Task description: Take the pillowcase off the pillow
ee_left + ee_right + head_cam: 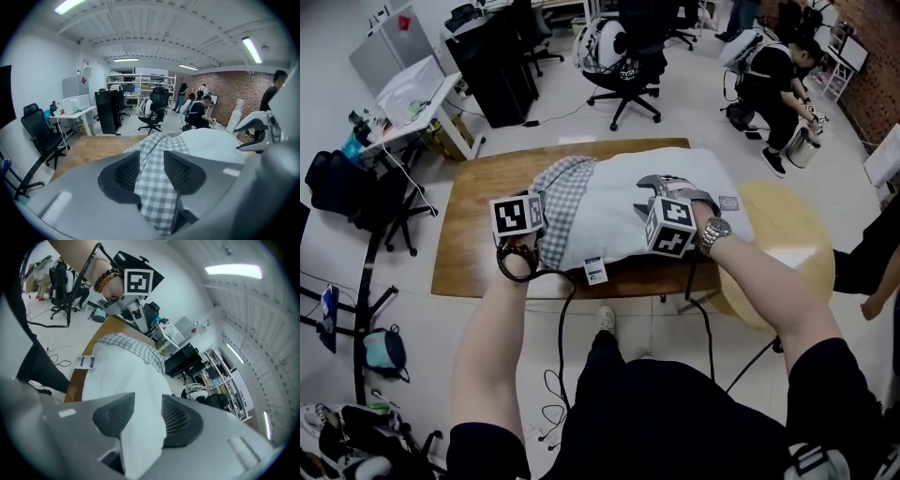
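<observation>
A white pillow (614,220) lies across the wooden table (478,220). The grey-and-white checked pillowcase (564,186) is bunched over its left end. My left gripper (546,206) is at that end, and in the left gripper view it (151,171) is shut on a fold of the checked pillowcase (157,187), which runs taut up from the pillow. My right gripper (649,195) sits over the middle of the pillow. In the right gripper view it (147,416) is shut on a pinch of the bare white pillow (126,376). A small label (595,270) hangs at the pillow's near edge.
A round pale-yellow table (787,248) stands right of the wooden table. Behind are an office chair (623,66), a black cabinet (492,56) and a white desk (422,94). A person (773,75) crouches at back right. Cables (567,375) hang by my legs.
</observation>
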{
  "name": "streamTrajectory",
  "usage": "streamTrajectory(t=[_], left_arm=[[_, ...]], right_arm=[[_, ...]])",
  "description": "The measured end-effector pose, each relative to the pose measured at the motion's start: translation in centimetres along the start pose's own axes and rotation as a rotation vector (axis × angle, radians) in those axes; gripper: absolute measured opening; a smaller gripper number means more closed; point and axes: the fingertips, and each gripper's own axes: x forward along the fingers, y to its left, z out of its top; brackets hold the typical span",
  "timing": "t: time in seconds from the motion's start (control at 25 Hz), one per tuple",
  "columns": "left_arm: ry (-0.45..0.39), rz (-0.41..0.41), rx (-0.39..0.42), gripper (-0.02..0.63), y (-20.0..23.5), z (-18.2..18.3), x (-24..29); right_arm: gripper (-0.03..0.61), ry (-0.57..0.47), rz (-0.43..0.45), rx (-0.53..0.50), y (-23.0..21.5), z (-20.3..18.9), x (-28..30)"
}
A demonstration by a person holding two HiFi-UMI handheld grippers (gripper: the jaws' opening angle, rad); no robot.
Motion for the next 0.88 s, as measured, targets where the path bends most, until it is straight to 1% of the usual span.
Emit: streamTrajectory(t=[0.08,0.24,0.36,0.56,0.72,0.88], left_arm=[[0.012,-0.031,0.029,0.176,-0.2,1.1,1.0],[0.056,-0.092,0.117,0.206,-0.4,3.1,3.7],[0.082,-0.14,0.156,0.221,-0.3,5.2,5.9],[0.138,-0.234,0.223,0.246,-0.7,6.7,9.3],[0.209,-0.327,0.254,0.261,-0.7,8.5,12.3],[0.292,-0.411,0.282,0.275,-0.8,9.8,14.8]], right_arm=[[0.179,-0.002,0.006,0.035,-1.3,0.2,0.7],[0.181,-0.011,0.02,0.118,-4.3,0.5,2.6],[0.197,0.0,0.039,0.161,-6.7,0.6,4.8],[0.222,0.02,0.09,0.234,-8.7,0.6,8.8],[0.248,0.041,0.151,0.285,-11.4,1.6,12.3],[0.259,0.082,0.251,0.335,-13.2,2.2,15.2]])
